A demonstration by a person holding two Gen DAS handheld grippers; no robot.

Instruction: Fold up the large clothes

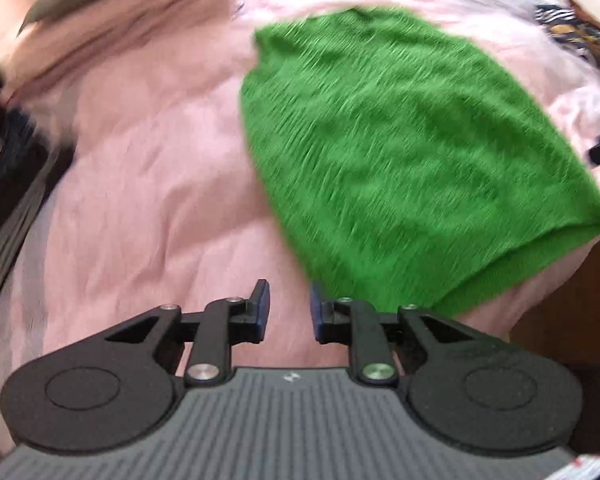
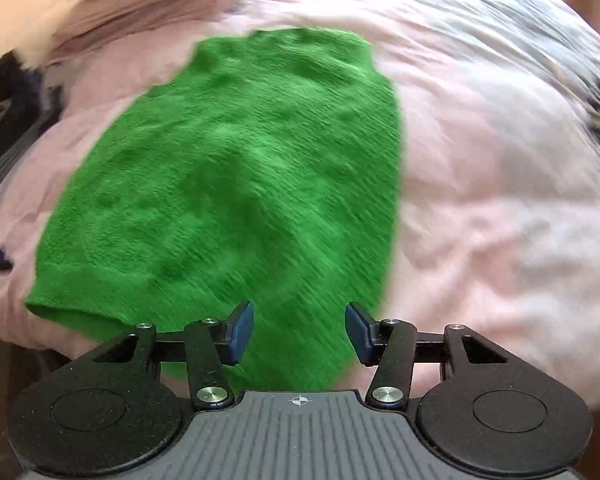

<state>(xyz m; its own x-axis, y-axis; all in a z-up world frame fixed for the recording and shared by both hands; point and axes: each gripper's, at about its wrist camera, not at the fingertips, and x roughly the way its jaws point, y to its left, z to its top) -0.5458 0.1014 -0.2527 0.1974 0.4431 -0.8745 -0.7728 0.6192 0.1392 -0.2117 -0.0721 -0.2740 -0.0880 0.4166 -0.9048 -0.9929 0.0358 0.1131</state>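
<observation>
The green knit garment point(image 2: 228, 184) lies flat on my pink bedcover point(image 2: 480, 220), already narrowed into a long panel with no sleeves showing, its near hem reaching the edge of the bed closest to me. I judge the side folds are in place and the lengthwise fold is what remains, which is why I hold both tools at that near hem. My right gripper point(image 2: 299, 330) hovers directly over the hem end with its blue pads spread wide and nothing between them, ready to take a corner. My left gripper point(image 1: 289, 310) sits just beside the garment's left edge, over bare bedcover, its jaws also parted and empty, though less widely. Both views are smeared by motion, so I cannot tell exactly how close the pads are to the cloth. The knit looks thick and soft; a shallow pinch might catch only the top layer. Farther off, a dark pile point(image 1: 16, 184) lies at the left and a patterned cloth point(image 1: 572, 32) at the far right, well clear.
</observation>
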